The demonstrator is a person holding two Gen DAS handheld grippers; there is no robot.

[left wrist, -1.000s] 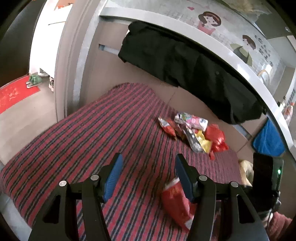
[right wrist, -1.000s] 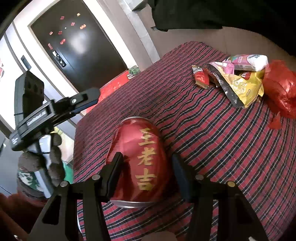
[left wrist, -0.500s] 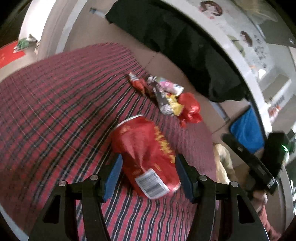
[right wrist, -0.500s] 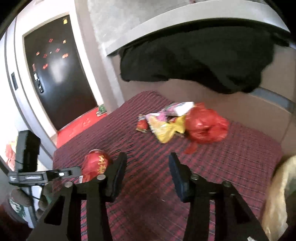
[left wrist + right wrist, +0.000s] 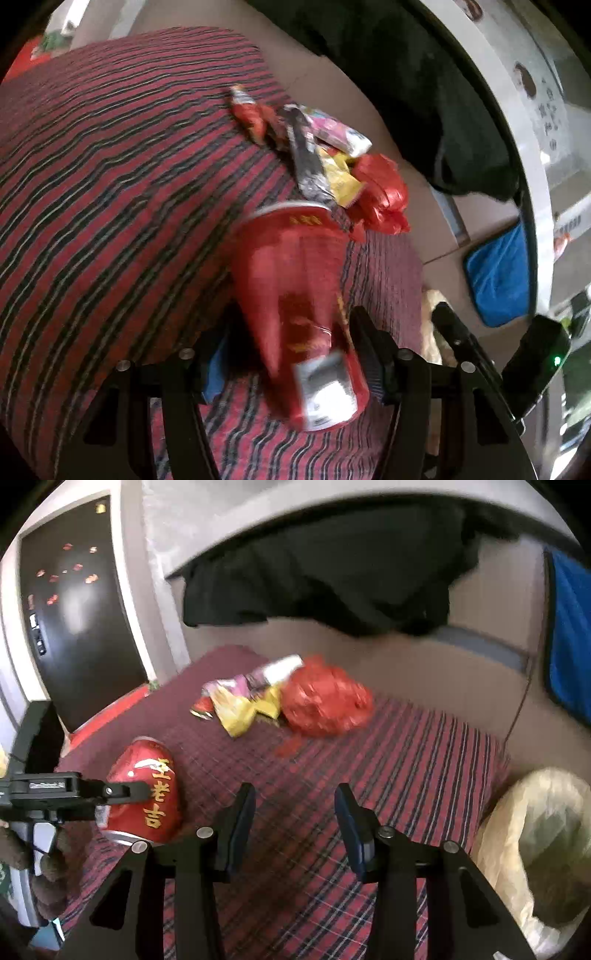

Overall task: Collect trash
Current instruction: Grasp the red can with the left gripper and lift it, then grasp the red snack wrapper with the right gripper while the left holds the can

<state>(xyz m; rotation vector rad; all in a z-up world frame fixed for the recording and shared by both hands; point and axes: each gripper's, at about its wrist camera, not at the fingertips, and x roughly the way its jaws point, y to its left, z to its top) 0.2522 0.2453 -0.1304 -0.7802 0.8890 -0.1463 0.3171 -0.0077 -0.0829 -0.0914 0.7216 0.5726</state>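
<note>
Left wrist view: the left gripper [image 5: 291,354] straddles a dented red can [image 5: 295,295] with gold lettering, lying on the striped cloth [image 5: 110,184]; whether it's pinched, can't tell. Right gripper [image 5: 295,823] gapes, holding nothing.

We see a dented red can [image 5: 295,295] with gold characters lying on its side on the striped cloth, barcode end toward us. At one o'clock beyond it lie a crumpled red plastic bag [image 5: 325,701], a yellow wrapper [image 5: 240,709], a pink-and-white packet [image 5: 334,129] and a small red sachet [image 5: 249,112], heaped touching.
</note>
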